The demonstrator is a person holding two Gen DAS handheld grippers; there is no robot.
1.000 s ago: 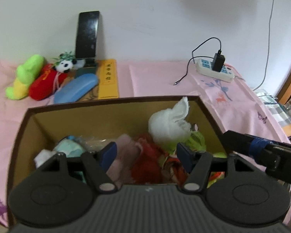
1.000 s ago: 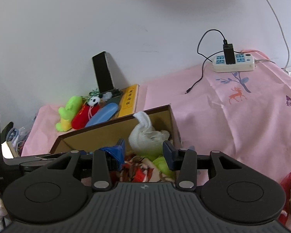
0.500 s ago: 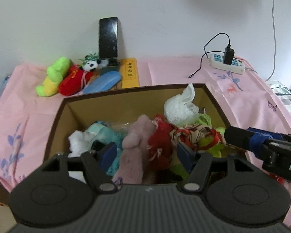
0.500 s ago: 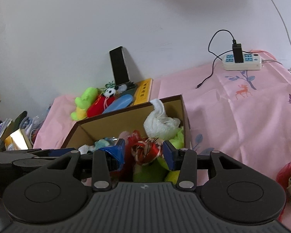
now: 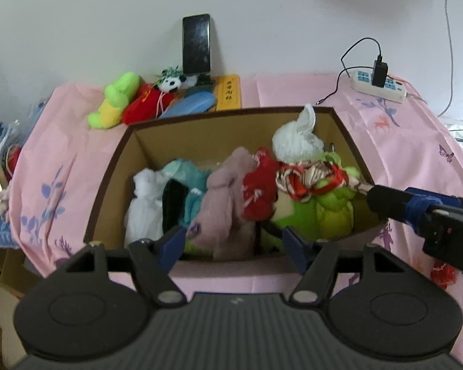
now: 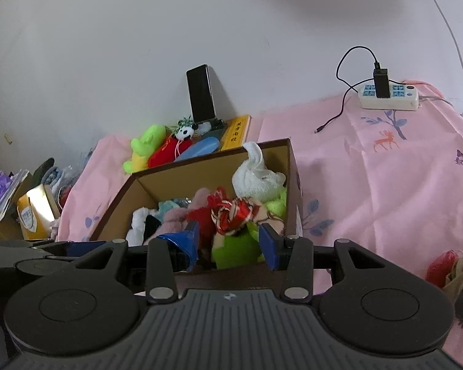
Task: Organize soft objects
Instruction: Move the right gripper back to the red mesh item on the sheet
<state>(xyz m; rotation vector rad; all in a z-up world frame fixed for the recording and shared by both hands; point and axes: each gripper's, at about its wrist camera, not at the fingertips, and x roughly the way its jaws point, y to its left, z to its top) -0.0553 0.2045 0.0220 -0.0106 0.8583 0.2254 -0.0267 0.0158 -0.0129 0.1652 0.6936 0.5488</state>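
Pink floral cloth (image 5: 395,141) covers worktop. Brown cardboard box (image 5: 114,166) sits on it, near my edge, packed with soft objects: green plush (image 5: 330,212), mauve plush (image 5: 222,203), white towel bundle (image 5: 296,141), red plush (image 5: 257,189), red-white knotted rope toy (image 5: 308,178) on top. My left gripper (image 5: 234,243) wide open, empty, at box's near rim. My right gripper (image 6: 228,242) open too, holding nothing. Behind box: green-yellow plush (image 5: 114,100), panda toy (image 5: 169,83), phone (image 5: 196,44) leaning on wall.
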